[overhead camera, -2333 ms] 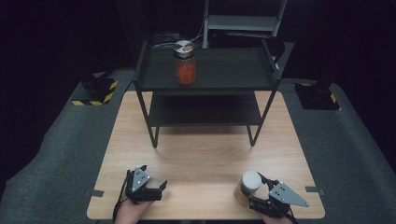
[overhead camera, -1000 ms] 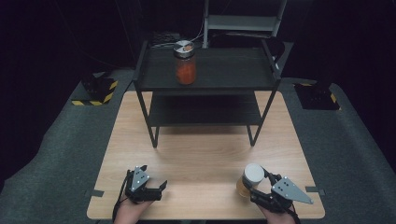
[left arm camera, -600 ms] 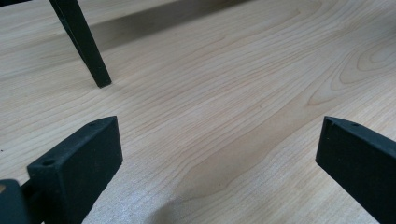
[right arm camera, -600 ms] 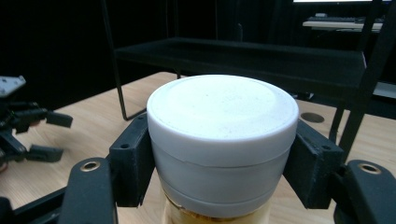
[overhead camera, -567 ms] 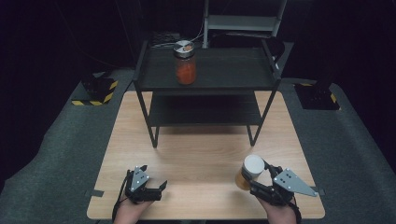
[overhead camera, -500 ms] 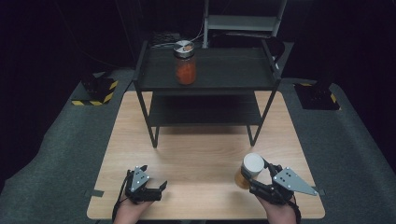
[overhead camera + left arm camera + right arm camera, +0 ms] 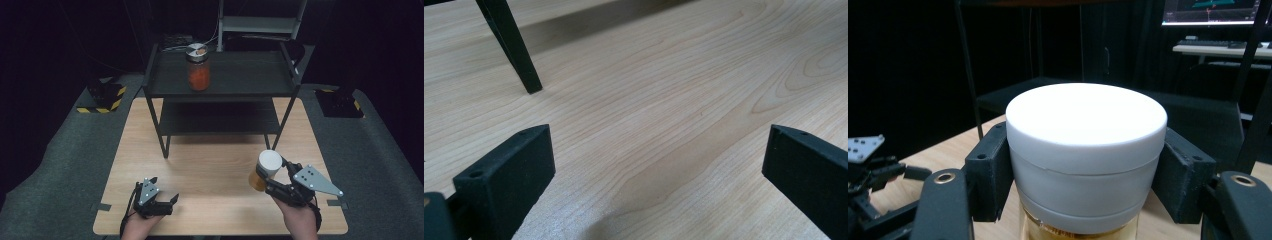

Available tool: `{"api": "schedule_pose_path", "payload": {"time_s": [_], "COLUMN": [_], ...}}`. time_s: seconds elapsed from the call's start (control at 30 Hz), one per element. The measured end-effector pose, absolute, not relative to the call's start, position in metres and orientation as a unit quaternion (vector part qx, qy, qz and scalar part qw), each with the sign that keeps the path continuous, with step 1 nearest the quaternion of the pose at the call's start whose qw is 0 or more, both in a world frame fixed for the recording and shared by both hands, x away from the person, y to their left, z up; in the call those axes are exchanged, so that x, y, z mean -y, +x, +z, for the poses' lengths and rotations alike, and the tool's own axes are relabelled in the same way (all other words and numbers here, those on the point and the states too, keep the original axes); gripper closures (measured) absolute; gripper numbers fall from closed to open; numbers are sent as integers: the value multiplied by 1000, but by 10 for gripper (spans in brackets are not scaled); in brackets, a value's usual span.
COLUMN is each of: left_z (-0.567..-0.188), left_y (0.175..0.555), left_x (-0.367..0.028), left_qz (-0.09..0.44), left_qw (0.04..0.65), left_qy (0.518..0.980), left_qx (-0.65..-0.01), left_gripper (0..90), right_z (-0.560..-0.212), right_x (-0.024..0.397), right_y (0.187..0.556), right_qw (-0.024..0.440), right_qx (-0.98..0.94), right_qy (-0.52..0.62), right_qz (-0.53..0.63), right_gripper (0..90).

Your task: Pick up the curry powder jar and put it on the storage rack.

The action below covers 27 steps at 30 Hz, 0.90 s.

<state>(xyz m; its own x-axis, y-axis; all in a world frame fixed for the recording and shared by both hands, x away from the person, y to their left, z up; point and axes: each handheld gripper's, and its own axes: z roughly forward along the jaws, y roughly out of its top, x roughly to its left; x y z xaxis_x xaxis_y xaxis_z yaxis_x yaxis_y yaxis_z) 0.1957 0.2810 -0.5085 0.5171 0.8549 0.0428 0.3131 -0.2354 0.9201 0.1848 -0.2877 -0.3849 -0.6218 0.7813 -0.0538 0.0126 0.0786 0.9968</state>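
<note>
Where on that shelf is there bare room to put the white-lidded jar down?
The top shelf is bare from the red jar to its right posts. The lower shelf is bare too, but low. The table between the grippers is open.

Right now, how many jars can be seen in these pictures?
2. One jar with orange-red contents stands on the top level of the black shelf. The white-lidded jar is clamped in the right gripper above the table. None seems hidden.
</note>
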Motion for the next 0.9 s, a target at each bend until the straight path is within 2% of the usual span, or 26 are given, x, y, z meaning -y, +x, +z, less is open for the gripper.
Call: {"api": "schedule_pose_path", "payload": {"time_s": [0.9], "left_z": [-508], "left_y": [197], "left_x": [-284], "left_qz": [280], "left_qw": [475], "left_qy": [734], "left_qx": [-397], "left_gripper": [7], "right_z": [-315], "right_x": [258], "right_y": [212], "right_qw": [341], "right_qx": [-657], "right_qy": [268], "right_qz": [616], "right_gripper": [331]}}
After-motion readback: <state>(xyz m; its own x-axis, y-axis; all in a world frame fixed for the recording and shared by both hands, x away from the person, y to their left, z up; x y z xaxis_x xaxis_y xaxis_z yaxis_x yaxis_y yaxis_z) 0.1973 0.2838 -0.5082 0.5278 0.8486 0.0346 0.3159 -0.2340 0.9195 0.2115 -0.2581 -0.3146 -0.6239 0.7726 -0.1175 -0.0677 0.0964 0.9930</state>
